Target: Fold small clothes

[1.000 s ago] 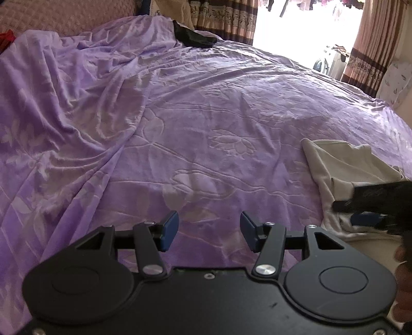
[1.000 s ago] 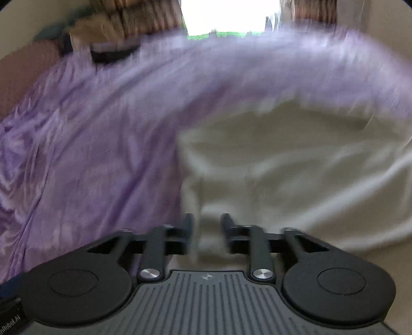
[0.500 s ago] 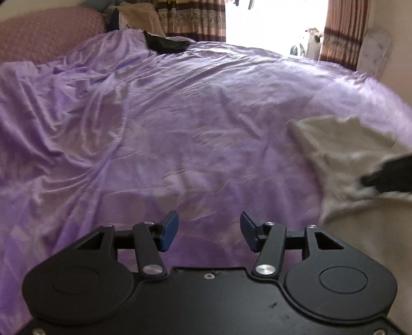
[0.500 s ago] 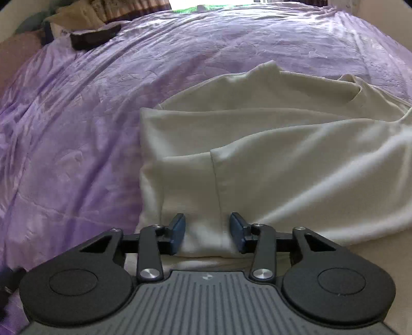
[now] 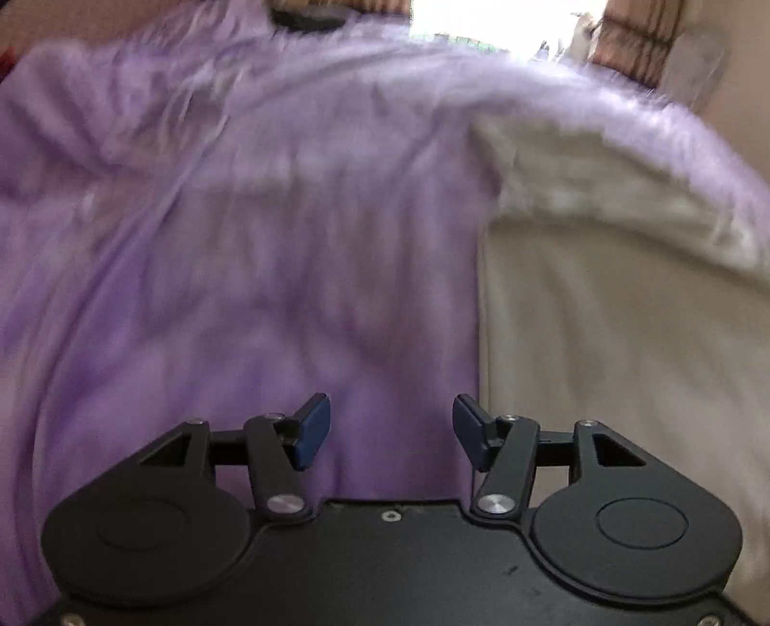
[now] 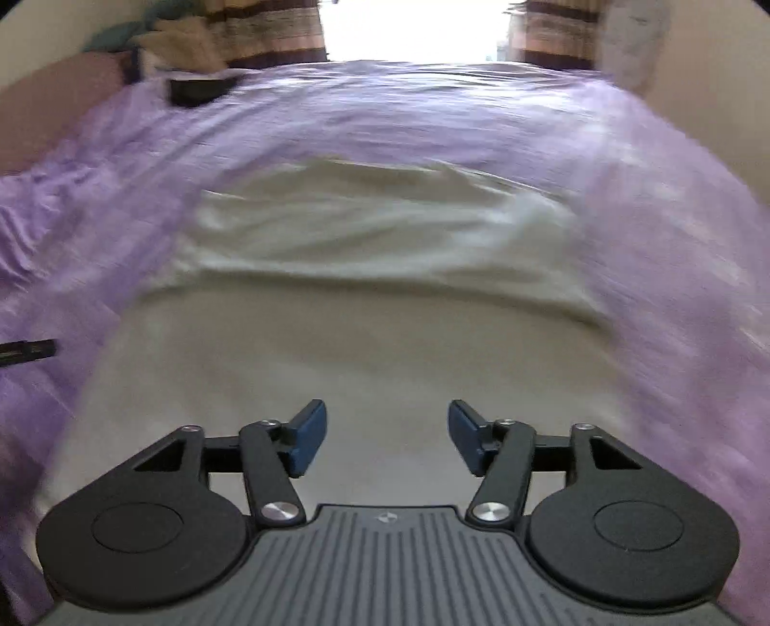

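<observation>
Looking along the left gripper, its blue pads stand apart, having just opened a little further, with only the wrinkled purple embossed bedspread between them. The cream-coloured soft knit garment lies just right of the fingers, its straight edge beside the right pad. The risk here, as I judge it, is that closing from this spot pinches bedspread along with the garment's edge, or bedspread alone, dragging the fold askew. This view is smeared, so the garment's top layer is probably a folded-over flap, though I cannot be sure.

From the right gripper, the jaws are wide and have just been opening, with nothing pressed between the pads; the garment spreads flat beneath and ahead, a ridge crossing its middle. A grab here would likely catch one layer only and undo that ridge.

The bed fills the room's width. Beyond it hang brown striped curtains beside a bright window, with a dark folded item near the far-left edge.
</observation>
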Motion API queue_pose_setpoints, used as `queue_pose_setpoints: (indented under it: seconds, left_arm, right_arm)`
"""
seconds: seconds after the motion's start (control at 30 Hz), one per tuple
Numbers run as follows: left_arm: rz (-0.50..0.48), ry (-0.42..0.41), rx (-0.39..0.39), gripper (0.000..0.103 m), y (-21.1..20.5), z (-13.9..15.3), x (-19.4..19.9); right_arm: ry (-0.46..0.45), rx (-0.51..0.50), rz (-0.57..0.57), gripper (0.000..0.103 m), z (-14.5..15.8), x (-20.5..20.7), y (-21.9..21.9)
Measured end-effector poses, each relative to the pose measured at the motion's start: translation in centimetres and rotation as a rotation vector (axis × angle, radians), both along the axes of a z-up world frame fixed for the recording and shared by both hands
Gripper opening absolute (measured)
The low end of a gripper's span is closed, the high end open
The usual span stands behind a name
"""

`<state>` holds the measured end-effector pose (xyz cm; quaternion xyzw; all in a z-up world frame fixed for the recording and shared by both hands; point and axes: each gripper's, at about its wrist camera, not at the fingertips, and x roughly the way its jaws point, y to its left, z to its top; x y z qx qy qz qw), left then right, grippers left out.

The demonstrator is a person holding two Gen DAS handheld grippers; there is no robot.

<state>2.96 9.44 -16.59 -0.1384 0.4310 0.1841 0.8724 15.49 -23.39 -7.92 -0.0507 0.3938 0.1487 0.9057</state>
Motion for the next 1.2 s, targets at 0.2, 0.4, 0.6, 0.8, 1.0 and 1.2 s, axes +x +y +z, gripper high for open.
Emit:
queue_pose_setpoints:
  seconds: [0.2,0.4,0.6,0.8,1.0,1.2]
  left_arm:
    - [0.020,0.031,-0.056,0.059,-3.0,0.6,-5.1]
    - [-0.118,0.084,-0.116,0.061,-6.2,-0.4,-5.8]
    - [-0.112,0.096,-0.084,0.063,-6.5,-1.0,-4.9]
    - [-0.106,0.061,-0.070,0.016,-7.1,0.2,-6.1]
    - [-0.080,-0.018,-0.126,0.005,-6.3,2.3,-5.9]
    - [-0.122,-0.130,-0.038,0.000,-4.9,6.1,-0.7]
  right_arm:
    - [0.154,0.099,-0.124,0.074,-3.9,-4.4,-10.0]
    - [0.210,0.204,-0.171,0.075,-6.5,-6.2,-12.4]
    - [0.202,0.183,-0.152,0.085,-7.1,-6.6,-12.0]
    - [0.190,0.175,-0.088,0.054,-7.2,-7.0,-11.6]
    - [0.129,0.189,-0.102,0.007,-5.4,-7.7,-11.6]
    - [0.018,0.251,-0.114,0.007,-1.7,-6.8,-11.5]
